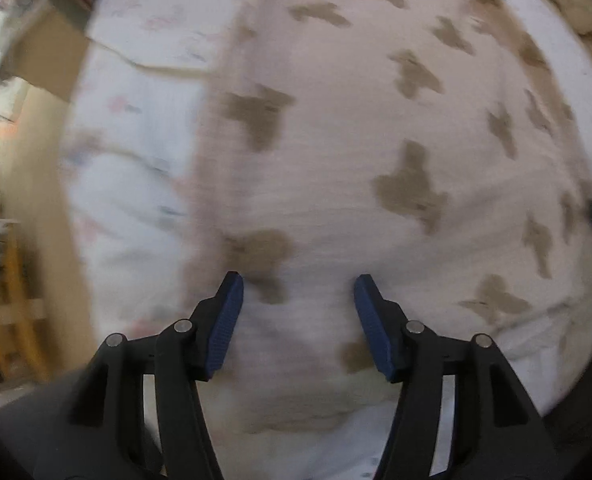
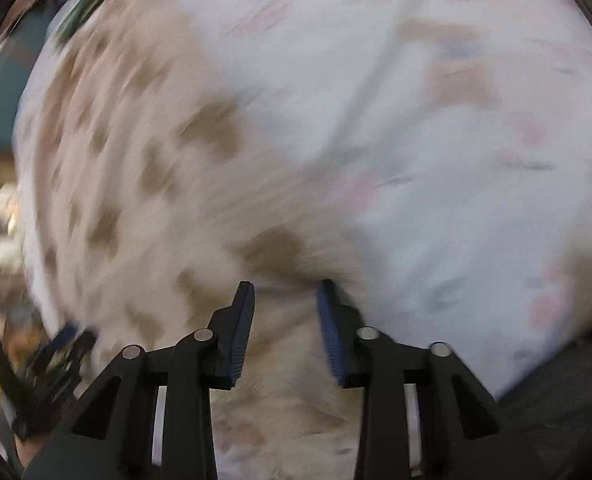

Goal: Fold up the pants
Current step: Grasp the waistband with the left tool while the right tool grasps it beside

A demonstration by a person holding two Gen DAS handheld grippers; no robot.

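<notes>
The pants (image 1: 355,120) are pale pink with brown butterfly-like patches and lie spread flat on a white printed sheet (image 1: 136,160). My left gripper (image 1: 299,278) points down onto them near their left edge. Its jaws stand apart, blue tips at the cloth, nothing pinched. In the right wrist view the pants (image 2: 136,184) fill the left half and the sheet (image 2: 435,160) the right. My right gripper (image 2: 286,284) hangs over the pants' edge with its jaws narrower and cloth showing in the gap; the pads are not pressing on it. The left gripper (image 2: 62,340) shows blurred at the lower left.
Yellow wooden furniture (image 1: 16,280) and a brown box-like shape (image 1: 44,52) stand beyond the sheet's left side. A teal object (image 2: 4,80) lies past the far end of the pants. A dark surface (image 2: 555,400) borders the sheet at the lower right.
</notes>
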